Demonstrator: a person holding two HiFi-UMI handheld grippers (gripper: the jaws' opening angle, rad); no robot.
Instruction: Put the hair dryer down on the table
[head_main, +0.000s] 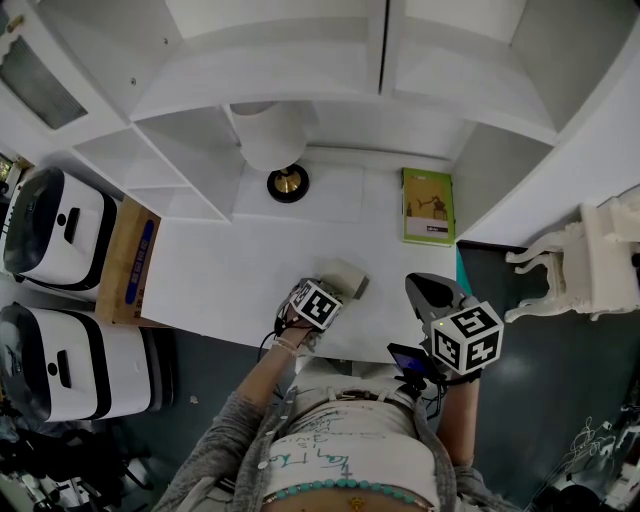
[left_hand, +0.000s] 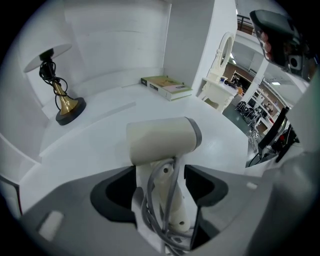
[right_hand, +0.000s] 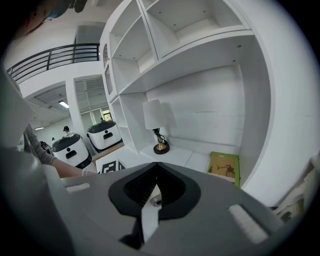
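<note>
White table (head_main: 220, 270) | left gripper (left_hand: 160, 187) clamped on hair dryer (left_hand: 160, 140) handle, lower end cut off | right gripper (right_hand: 156, 175) closed, empty

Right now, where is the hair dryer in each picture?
Head view: the hair dryer is low in the middle, by the near edge of the table.
Left gripper view: it is dead centre, with its handle clamped in the left gripper.
Right gripper view: it is not in it.
Shared landmark: the lamp with a brass base also shows in the left gripper view and the right gripper view.
</note>
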